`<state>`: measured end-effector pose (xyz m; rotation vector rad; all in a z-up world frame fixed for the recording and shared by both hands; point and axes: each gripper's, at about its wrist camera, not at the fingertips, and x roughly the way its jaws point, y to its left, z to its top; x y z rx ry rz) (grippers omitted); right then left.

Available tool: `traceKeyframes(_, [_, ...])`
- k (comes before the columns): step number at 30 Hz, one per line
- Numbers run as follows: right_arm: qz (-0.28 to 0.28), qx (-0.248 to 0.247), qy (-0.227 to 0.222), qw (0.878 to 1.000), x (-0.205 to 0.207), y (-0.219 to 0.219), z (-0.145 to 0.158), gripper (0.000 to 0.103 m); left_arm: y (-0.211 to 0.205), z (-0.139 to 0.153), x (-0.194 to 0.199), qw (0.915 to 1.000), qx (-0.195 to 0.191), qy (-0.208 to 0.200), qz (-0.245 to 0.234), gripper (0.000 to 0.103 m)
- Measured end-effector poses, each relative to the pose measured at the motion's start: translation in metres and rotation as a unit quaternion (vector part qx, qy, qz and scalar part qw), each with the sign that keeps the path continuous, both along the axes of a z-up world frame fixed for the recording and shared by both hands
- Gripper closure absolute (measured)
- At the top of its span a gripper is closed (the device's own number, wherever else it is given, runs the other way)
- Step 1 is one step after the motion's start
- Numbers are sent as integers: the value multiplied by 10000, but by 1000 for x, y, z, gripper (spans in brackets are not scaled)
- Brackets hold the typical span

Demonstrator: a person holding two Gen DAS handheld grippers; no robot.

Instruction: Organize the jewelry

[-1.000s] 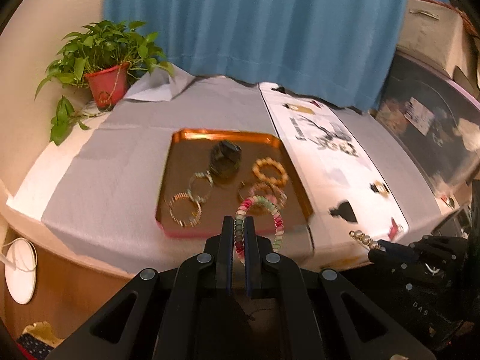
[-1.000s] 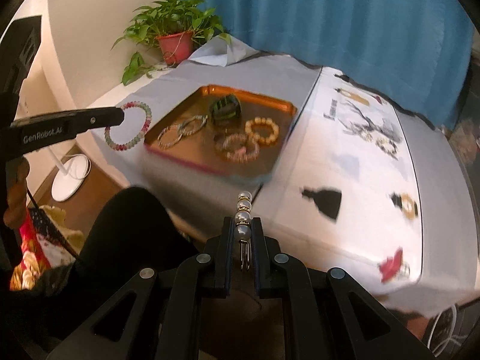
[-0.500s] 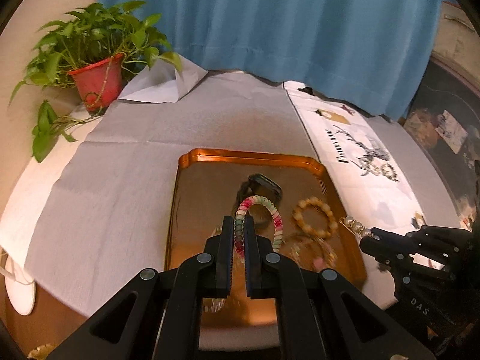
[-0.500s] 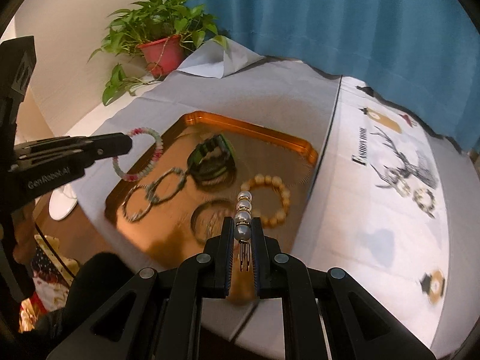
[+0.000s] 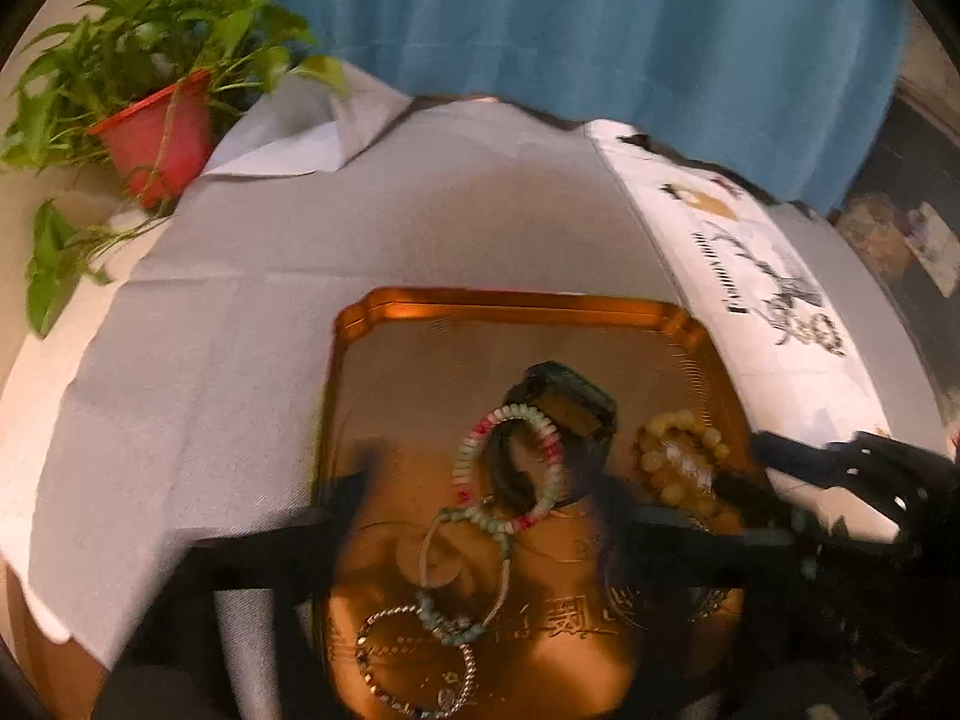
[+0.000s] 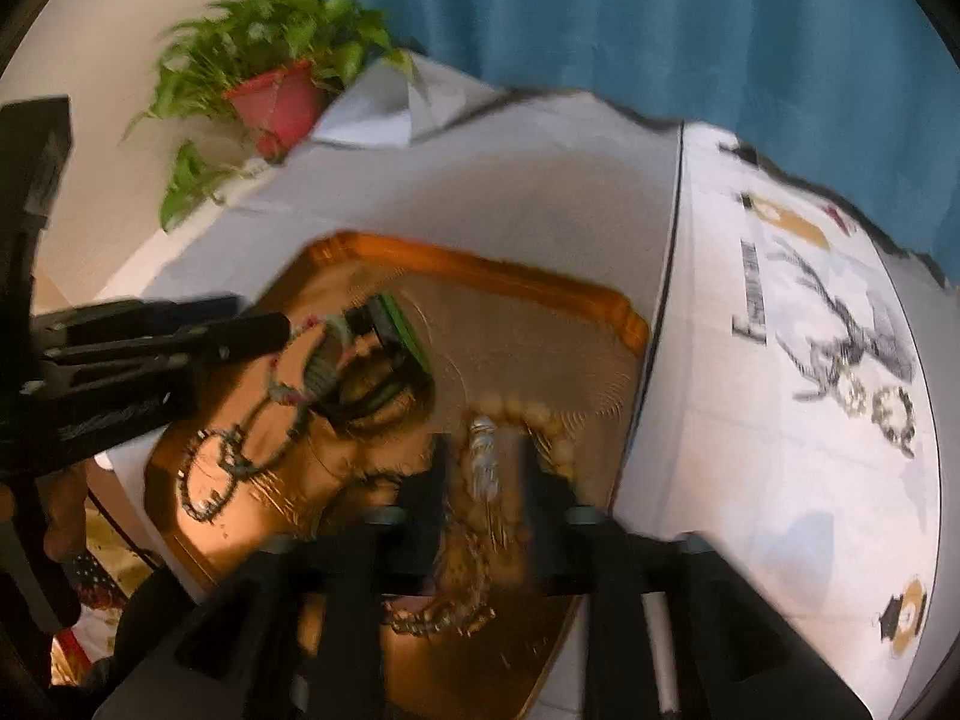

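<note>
Jewelry lies gathered in one copper-coloured tray [image 5: 516,306] on a grey cloth [image 5: 240,324].

Left wrist view: the left gripper [image 5: 480,480] stands over the tray with its jaws opening wide, both fingers blurred. Between them, touching neither, sits a pink-and-green bead bracelet [image 5: 510,468]. I count five more pieces: a dark green-edged band [image 5: 570,402] behind it, a pale green bead loop [image 5: 468,576] in front, a silvery chain bracelet [image 5: 414,666] nearest the camera, and to the right an amber bead bracelet [image 5: 681,444] with a pearly hair clip [image 5: 684,462] on it. Raised characters on the tray floor are too blurred to read. One white printed runner [image 5: 774,324] lies right of the tray; its black lettering is unreadable. One potted plant [image 5: 156,126] stands far left. The right gripper [image 5: 774,450] enters from the right.

Right wrist view: the right gripper [image 6: 483,468], jaws opening and about half apart, has the pearly hair clip [image 6: 483,456] between its fingers, with the amber bead bracelet [image 6: 540,420] under it; blur hides whether the pads touch the clip. The left gripper [image 6: 270,330] reaches in from the left over the bracelets. A smaller beaded chain [image 6: 432,618] lies at the tray's [image 6: 510,276] near edge.
</note>
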<state>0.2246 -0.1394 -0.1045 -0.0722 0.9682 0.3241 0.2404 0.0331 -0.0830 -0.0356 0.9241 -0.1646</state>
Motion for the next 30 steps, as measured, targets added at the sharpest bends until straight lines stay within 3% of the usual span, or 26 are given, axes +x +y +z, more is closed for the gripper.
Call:
traceKeyframes(1, [-43, 19, 49, 10000, -3, -1, -1, 37, 3, 4, -7, 9998, -13, -187, 105, 8])
traceKeyframes(2, [-70, 32, 45, 10000, -7, -3, -1, 34, 4, 7, -14, 9995, -36, -301, 123, 7])
traceKeyframes(11, [24, -239, 53, 9997, -107, -14, 16, 34, 7, 22, -105, 9990, 174, -258, 310, 7])
traceKeyframes(16, [-153, -200, -190, 9995, -171, -25, 41, 34, 4, 34, -168, 9992, 7, -171, 366, 7])
traceKeyframes(20, [-273, -257, -569, 9977, -216, -33, 62, 34, -13, 47, -211, 9985, 351, -345, 237, 7])
traceKeyframes(30, [-318, -265, -1026, 9939, -286, -40, 89, 33, -32, 75, -280, 9962, 432, -749, 143, 7])
